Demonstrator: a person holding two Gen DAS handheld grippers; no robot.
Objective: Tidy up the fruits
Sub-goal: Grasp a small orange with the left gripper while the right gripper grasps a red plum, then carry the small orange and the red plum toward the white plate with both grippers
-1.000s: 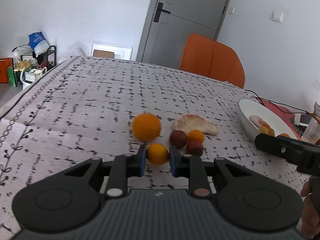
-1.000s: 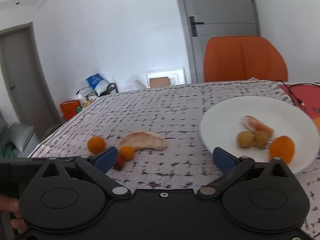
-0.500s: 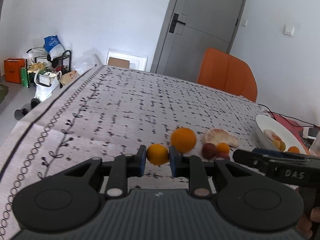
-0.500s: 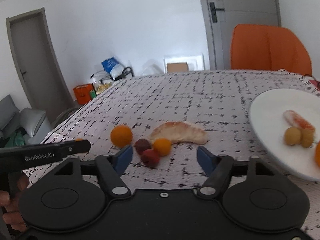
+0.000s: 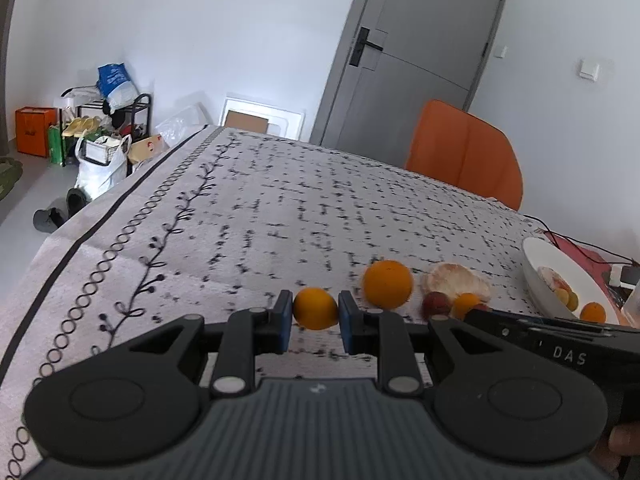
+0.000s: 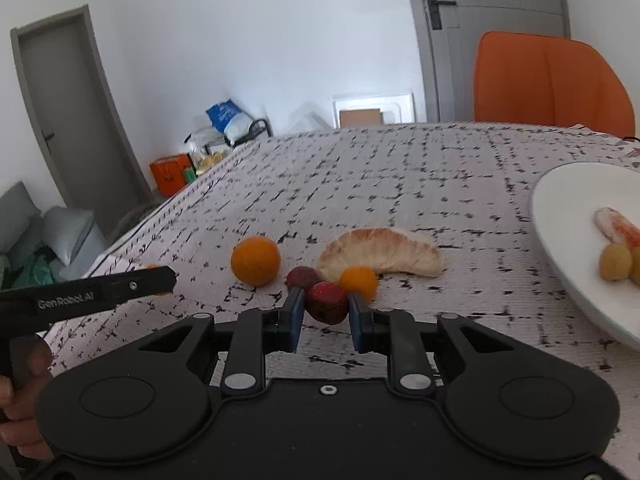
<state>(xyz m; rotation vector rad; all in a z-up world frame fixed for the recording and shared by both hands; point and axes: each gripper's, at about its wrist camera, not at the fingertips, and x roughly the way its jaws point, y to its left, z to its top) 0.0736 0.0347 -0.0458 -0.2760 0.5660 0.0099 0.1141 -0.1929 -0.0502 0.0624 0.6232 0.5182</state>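
Observation:
My left gripper is shut on a small orange fruit and holds it above the patterned tablecloth. My right gripper is shut on a dark red fruit among the loose fruit. Beside it lie a larger orange, a second dark red fruit, a small orange fruit and a peeled pomelo wedge. A white plate at the right holds several small fruits. The left gripper's arm shows at the left of the right wrist view.
An orange chair stands behind the table's far edge. Red cloth and black cables lie beyond the plate. The table's left edge drops to a floor with bags and a rack.
My left gripper has lifted and drawn back left with the small orange. My right gripper has swung left from the plate to the loose fruit and shut on the dark red fruit.

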